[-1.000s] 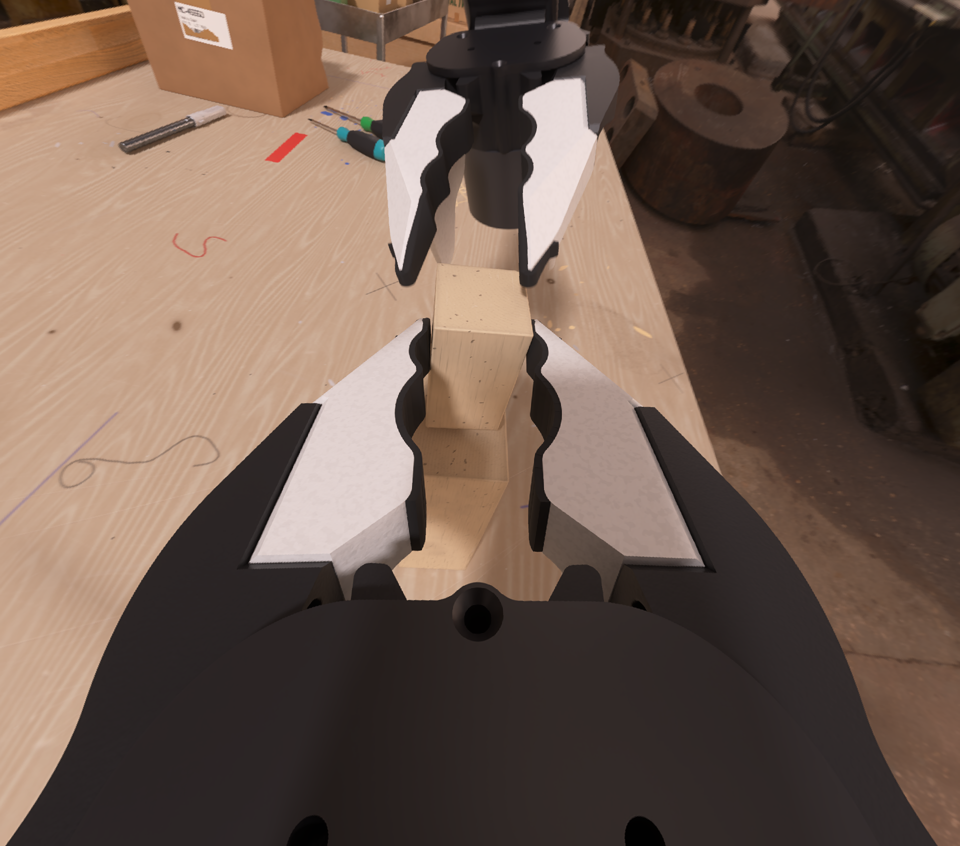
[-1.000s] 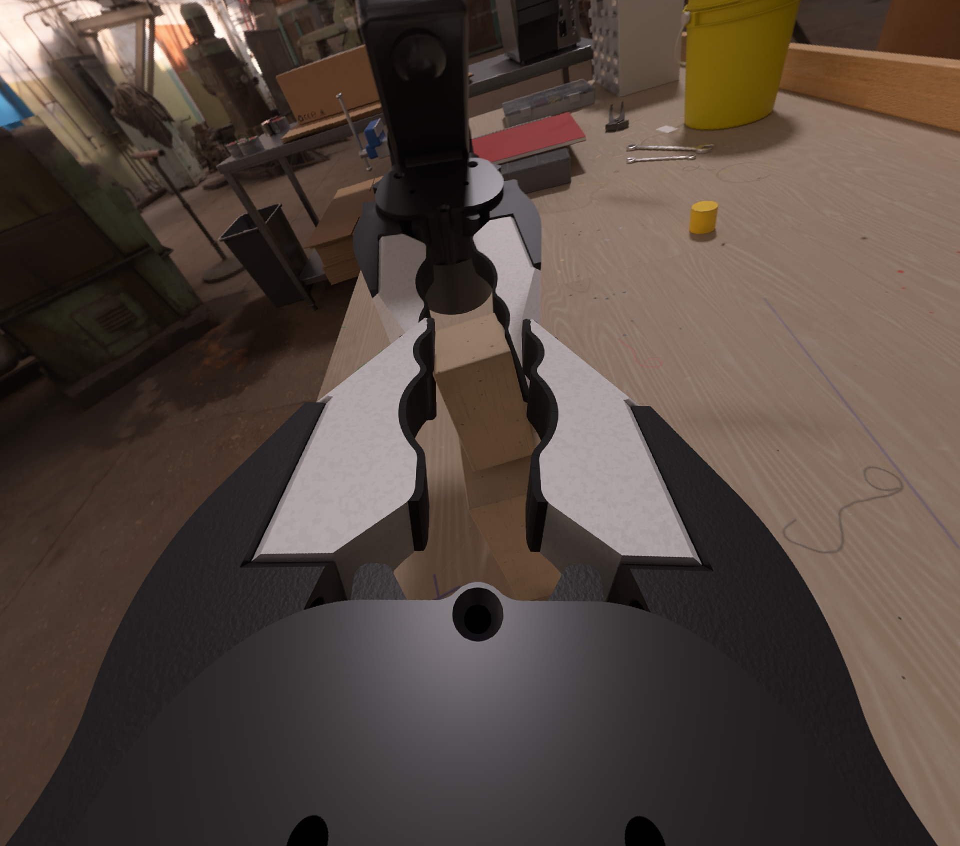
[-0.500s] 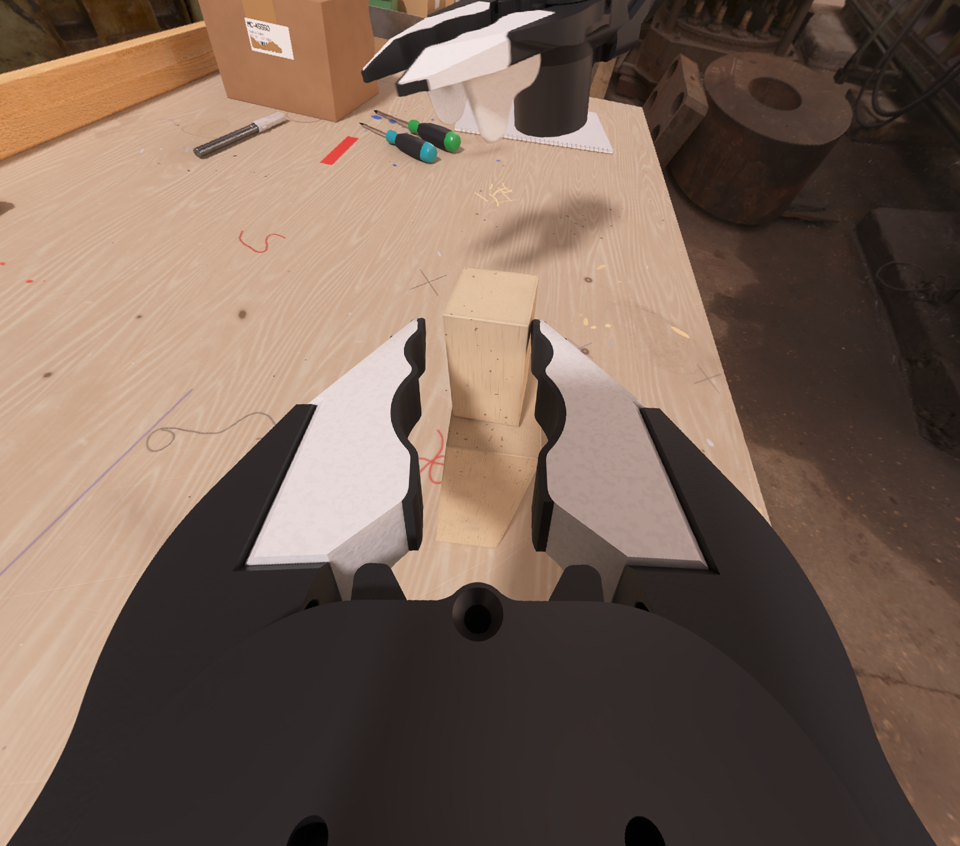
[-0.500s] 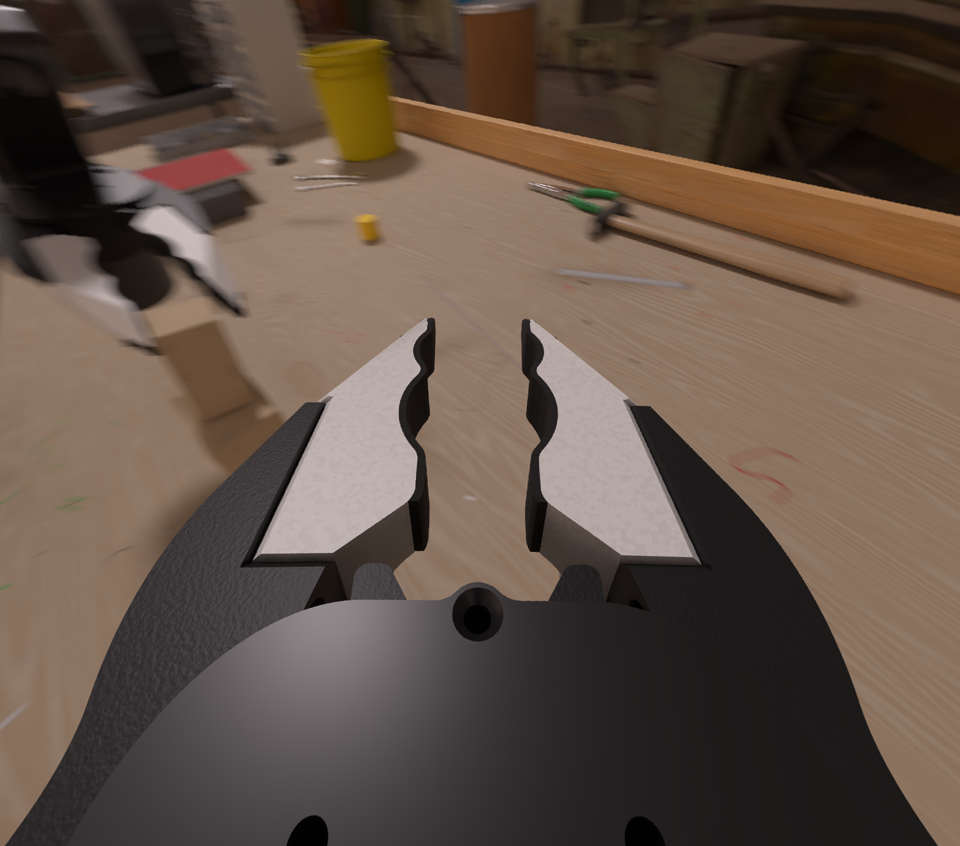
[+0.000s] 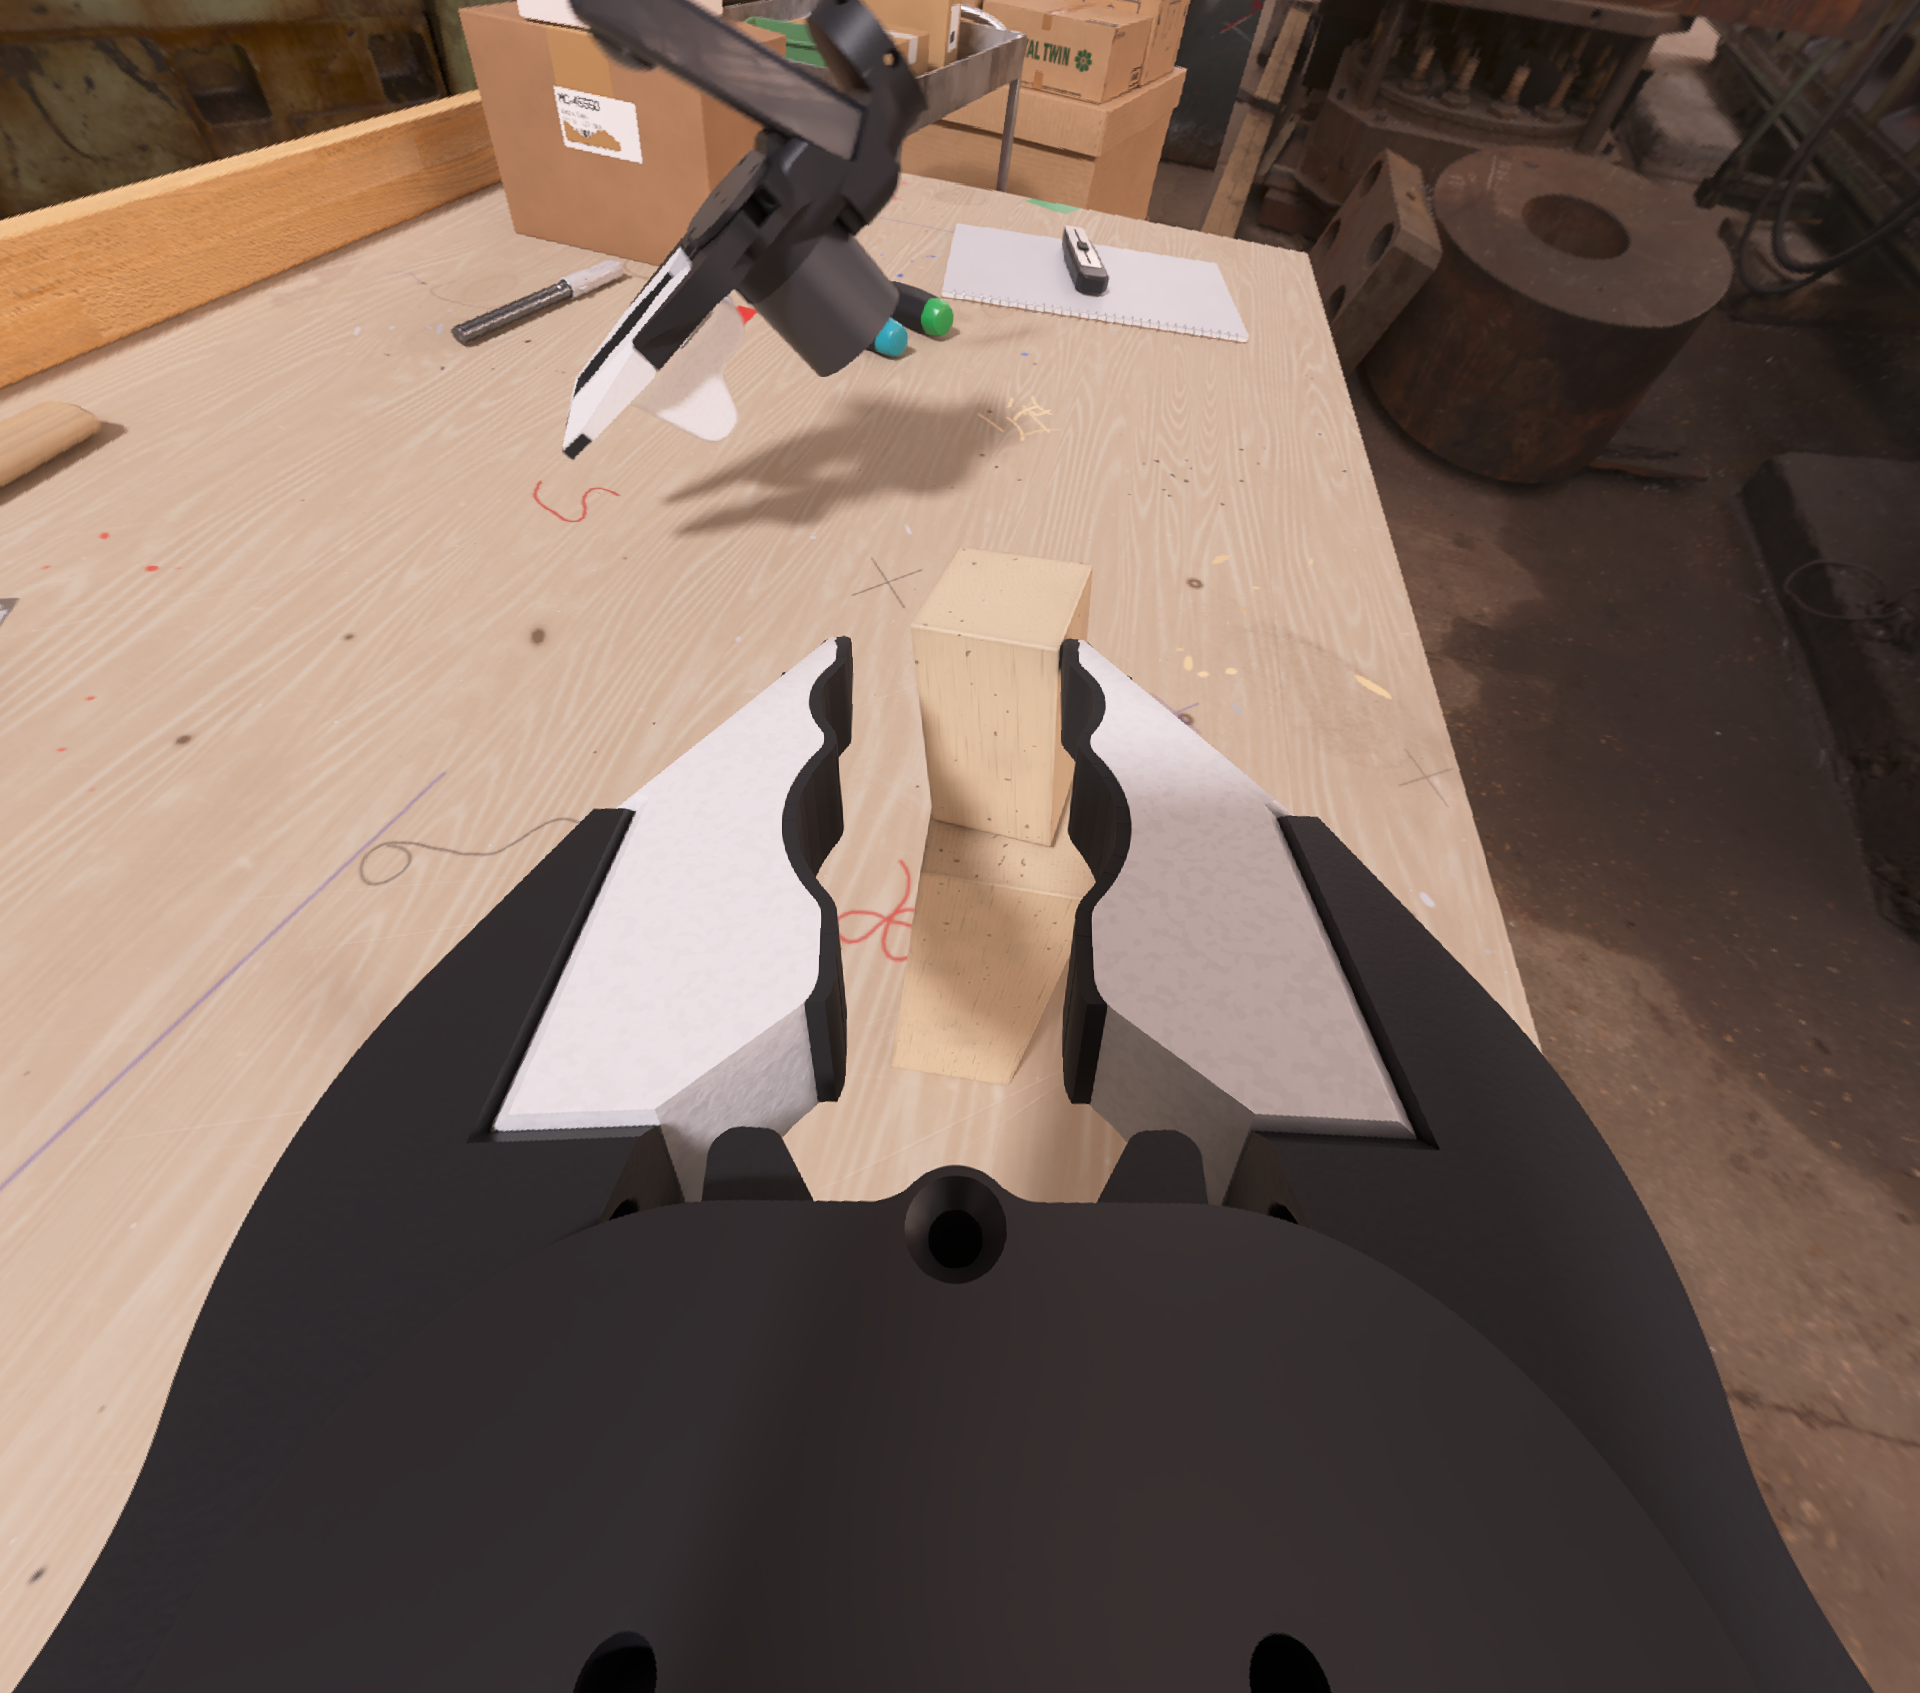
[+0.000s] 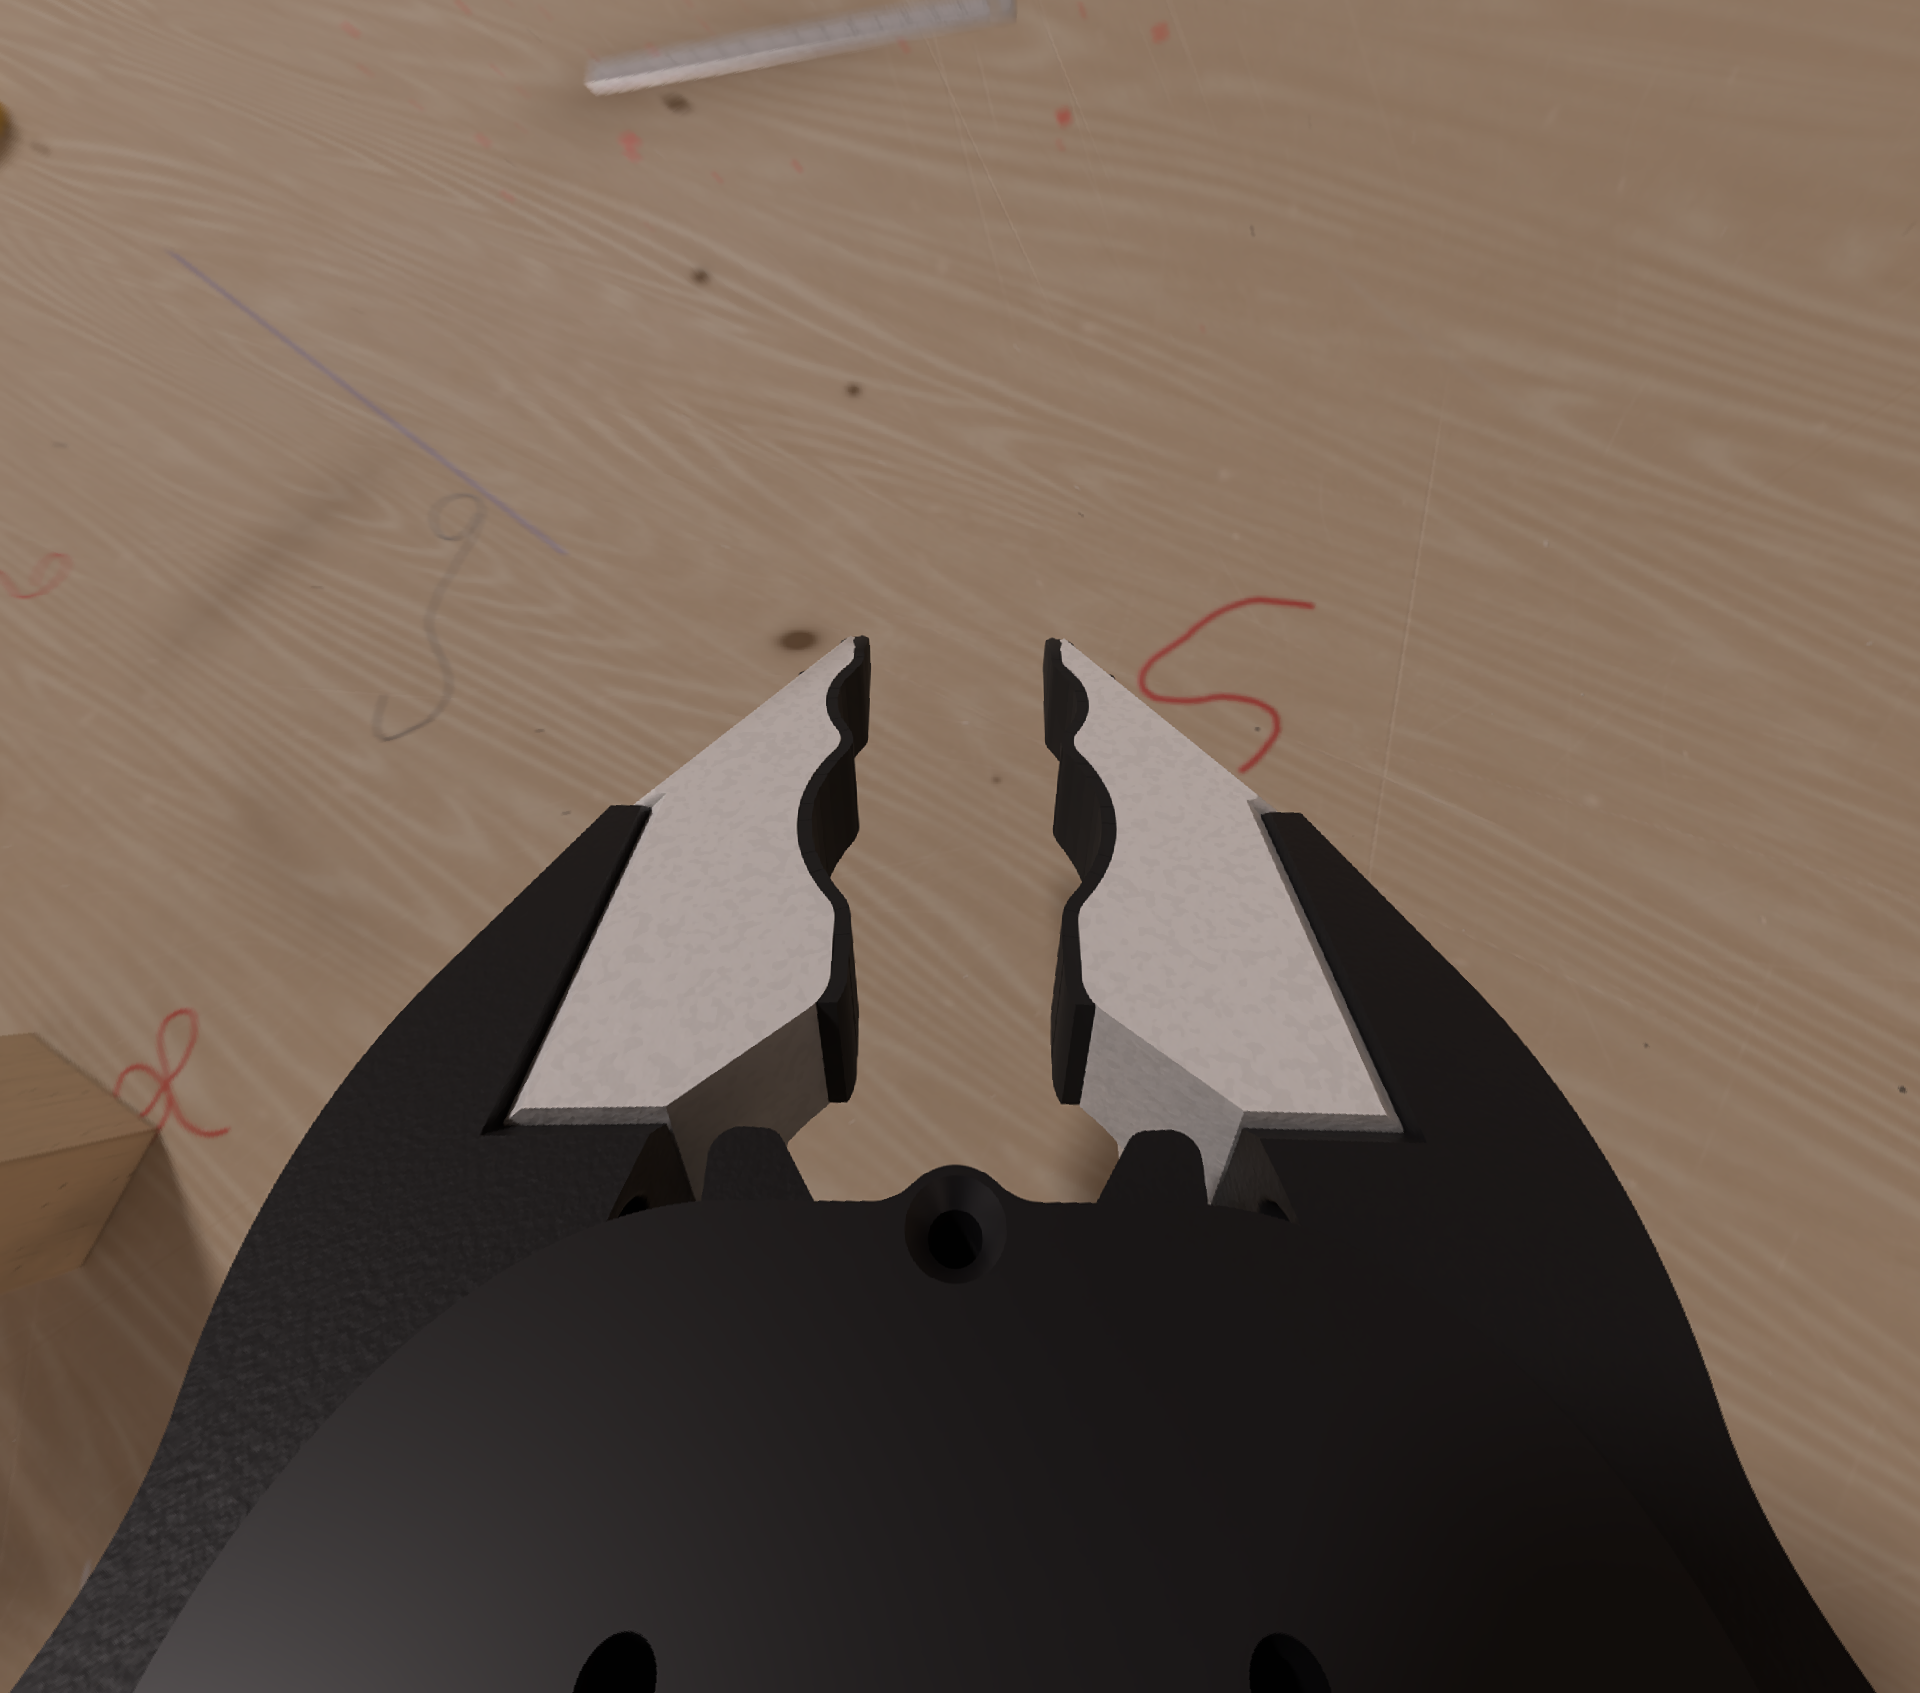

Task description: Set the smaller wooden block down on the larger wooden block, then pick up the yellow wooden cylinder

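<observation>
Left wrist view low along the bench [image 5: 312,708]; right wrist view steeply downward, close; shared red scribble [image 5: 574,500].

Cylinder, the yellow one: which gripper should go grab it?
Right, probably. The right gripper is open, empty and out over the table, with the cylinder just at its view's left edge. The left gripper straddles the blocks.

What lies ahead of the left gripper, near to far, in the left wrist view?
larger wooden block with the smaller wooden block on it → right gripper hovering → white spiral notebook → stacked cardboard boxes
</observation>
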Robot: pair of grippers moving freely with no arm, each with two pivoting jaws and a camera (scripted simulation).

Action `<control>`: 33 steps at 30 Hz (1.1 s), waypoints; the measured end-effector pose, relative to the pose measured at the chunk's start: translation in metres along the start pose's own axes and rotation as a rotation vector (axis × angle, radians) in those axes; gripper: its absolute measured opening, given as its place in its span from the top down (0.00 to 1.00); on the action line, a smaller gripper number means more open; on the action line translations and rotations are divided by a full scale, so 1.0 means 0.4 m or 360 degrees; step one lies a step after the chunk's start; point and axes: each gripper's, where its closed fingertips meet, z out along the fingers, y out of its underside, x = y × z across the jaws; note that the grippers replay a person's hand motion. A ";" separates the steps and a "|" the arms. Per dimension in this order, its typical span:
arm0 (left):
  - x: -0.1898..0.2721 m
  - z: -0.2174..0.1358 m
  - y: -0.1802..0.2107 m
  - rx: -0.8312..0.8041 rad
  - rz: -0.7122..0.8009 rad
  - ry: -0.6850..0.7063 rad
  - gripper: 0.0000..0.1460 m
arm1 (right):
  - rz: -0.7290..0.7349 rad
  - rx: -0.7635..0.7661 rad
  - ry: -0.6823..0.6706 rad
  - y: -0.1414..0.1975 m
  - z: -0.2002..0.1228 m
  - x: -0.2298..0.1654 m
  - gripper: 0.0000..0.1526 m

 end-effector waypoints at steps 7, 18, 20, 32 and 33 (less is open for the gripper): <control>-0.021 -0.022 -0.002 0.0020 -0.0018 -0.0036 0.73 | -0.0037 -0.0335 0.0140 0.056 0.093 0.081 0.78; -0.044 -0.048 -0.003 0.0007 -0.0020 -0.0095 0.72 | -0.0039 -0.0346 0.0245 0.081 0.109 0.109 0.77; -0.062 -0.076 -0.003 0.0000 -0.0025 -0.0143 0.72 | -0.0022 -0.0319 0.0243 0.081 0.090 0.104 0.76; -0.410 -0.528 0.149 -0.0330 -0.0363 -0.1305 0.59 | -0.0227 0.0298 -0.0177 -0.046 -0.188 -0.243 0.72; -0.439 -0.560 0.172 -0.0396 -0.0389 -0.1364 0.59 | -0.0293 0.0309 -0.0193 -0.046 -0.207 -0.277 0.72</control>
